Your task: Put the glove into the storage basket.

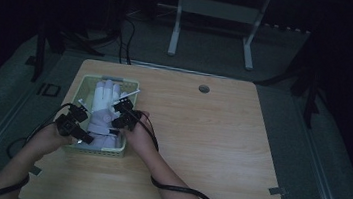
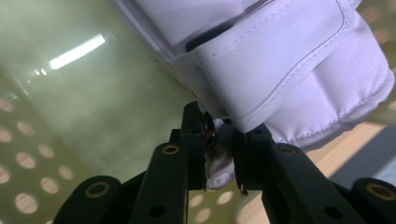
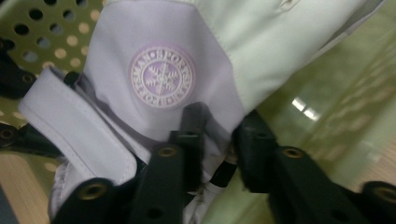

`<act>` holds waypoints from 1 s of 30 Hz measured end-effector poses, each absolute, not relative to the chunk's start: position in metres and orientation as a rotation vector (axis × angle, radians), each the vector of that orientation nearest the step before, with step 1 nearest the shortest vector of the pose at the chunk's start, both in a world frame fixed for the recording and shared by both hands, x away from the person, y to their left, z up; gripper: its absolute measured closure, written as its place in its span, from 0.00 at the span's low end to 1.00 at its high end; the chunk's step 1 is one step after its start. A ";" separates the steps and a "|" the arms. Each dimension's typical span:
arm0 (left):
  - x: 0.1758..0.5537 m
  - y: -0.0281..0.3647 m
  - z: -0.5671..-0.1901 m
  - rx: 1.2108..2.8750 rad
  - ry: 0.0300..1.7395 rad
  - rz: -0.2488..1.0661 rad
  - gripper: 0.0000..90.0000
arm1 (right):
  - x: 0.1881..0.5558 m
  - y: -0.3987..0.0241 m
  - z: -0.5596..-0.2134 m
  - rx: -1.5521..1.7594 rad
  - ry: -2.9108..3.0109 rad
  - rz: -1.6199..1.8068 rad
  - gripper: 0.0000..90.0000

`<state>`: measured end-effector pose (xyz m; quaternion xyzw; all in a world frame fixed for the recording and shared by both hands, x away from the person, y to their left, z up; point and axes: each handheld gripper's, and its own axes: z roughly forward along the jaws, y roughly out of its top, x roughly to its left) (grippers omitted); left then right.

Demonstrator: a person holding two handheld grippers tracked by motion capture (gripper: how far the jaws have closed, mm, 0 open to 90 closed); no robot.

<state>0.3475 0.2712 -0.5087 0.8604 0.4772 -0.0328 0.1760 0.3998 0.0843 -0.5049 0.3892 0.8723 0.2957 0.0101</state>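
We see the high view dim, the room behind the desk [image 1: 201, 132] nearly black. In both gripper views the light is brighter, glare streaks the green basket [image 2: 74, 51], and the near jaws and background blur.

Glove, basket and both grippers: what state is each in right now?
Glove: lying in the basket, fingers pointing away from the person, cuff pinched at both sides.
Basket: upright on the table.
Left gripper: shut on the glove's cuff edge.
Right gripper: jaws around the glove's fabric.
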 end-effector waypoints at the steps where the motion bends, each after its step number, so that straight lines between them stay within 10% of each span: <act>1: 0.348 0.271 -0.509 2.436 1.351 -0.093 0.82 | 0.400 0.084 -0.505 1.215 2.723 0.923 0.78; 11: 0.344 0.271 -0.510 2.415 1.341 -0.028 0.67 | 0.399 0.084 -0.505 1.176 2.710 0.951 0.55; 14: 0.344 0.272 -0.506 2.388 1.331 -0.023 0.59 | 0.399 0.080 -0.494 1.111 2.676 1.036 0.33; 17: 0.342 0.274 -0.500 2.327 1.332 -0.008 0.52 | 0.400 0.076 -0.490 1.082 2.661 1.064 0.31; 18: 0.341 0.275 -0.497 2.303 1.323 0.006 0.33 | 0.401 0.071 -0.486 1.094 2.658 1.089 0.29; 21: 0.339 0.272 -0.491 2.277 1.296 0.034 0.16 | 0.402 0.067 -0.482 1.082 2.651 1.125 0.28; 30: 0.328 0.257 -0.474 2.177 1.248 0.127 0.02 | 0.396 0.053 -0.466 0.995 2.666 1.179 0.23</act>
